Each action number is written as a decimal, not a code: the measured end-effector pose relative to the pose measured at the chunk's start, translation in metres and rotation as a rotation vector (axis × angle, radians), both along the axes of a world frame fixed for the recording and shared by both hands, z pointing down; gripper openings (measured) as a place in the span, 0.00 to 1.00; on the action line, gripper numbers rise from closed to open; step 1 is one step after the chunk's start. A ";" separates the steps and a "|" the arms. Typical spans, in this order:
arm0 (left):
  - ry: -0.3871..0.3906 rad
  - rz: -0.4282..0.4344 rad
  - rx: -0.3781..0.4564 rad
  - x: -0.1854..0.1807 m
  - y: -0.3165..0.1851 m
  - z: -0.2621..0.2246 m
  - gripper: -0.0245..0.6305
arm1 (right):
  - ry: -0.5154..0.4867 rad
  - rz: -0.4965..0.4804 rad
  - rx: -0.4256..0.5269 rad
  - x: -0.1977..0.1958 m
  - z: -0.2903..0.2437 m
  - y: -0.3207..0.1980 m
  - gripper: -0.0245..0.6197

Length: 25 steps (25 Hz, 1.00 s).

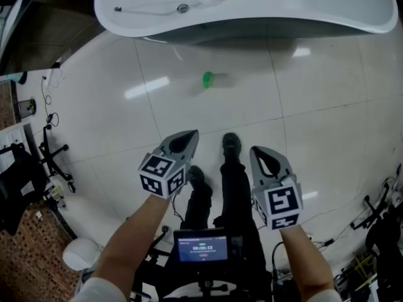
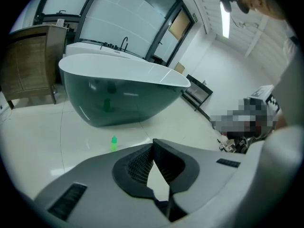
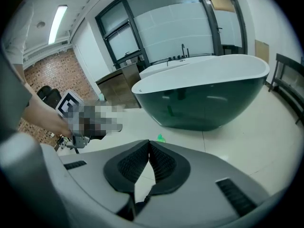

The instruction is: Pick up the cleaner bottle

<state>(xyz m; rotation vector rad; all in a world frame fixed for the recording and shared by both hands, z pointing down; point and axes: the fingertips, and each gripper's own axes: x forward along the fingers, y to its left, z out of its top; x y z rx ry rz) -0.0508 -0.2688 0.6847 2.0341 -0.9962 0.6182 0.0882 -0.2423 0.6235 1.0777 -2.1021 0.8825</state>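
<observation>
1. Head view: the bottle point(image 1: 207, 79) sits on the floor point(image 1: 315, 106) just in front of the tub point(image 1: 252, 24). It is blurred here, so I cannot tell whether it is upright. The left gripper point(image 1: 189, 134) and right gripper point(image 1: 258, 151) hang side by side, well short of the tub and angled down toward the bottle, probably lined up for the approach. The person's shoes point(image 1: 231, 145) are between the grippers. Stands and cables point(image 1: 50, 150) lie far out from the tub, clear of the path.
2. Left gripper view: its fingers point(image 2: 140, 164) are closed tip to tip with nothing between them. The bottle point(image 2: 113, 143) appears to stand upright in front of the tub point(image 2: 123, 99), with bare floor on the way to it.
3. Right gripper view: its fingers point(image 3: 130, 165) also meet and hold nothing. The bottle point(image 3: 161, 138) peeks just over them, below the tub point(image 3: 209, 103) wall. Either pair must open before it can grip.
</observation>
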 end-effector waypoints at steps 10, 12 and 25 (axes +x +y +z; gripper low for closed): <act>-0.059 -0.046 -0.016 -0.010 -0.030 0.079 0.04 | -0.023 -0.022 -0.022 0.006 0.053 0.002 0.05; -0.060 -0.048 -0.013 -0.010 -0.034 0.098 0.04 | -0.024 -0.026 -0.020 0.009 0.065 0.004 0.05; -0.092 -0.098 -0.016 -0.006 -0.069 0.193 0.17 | -0.008 0.001 -0.103 0.034 0.115 0.016 0.05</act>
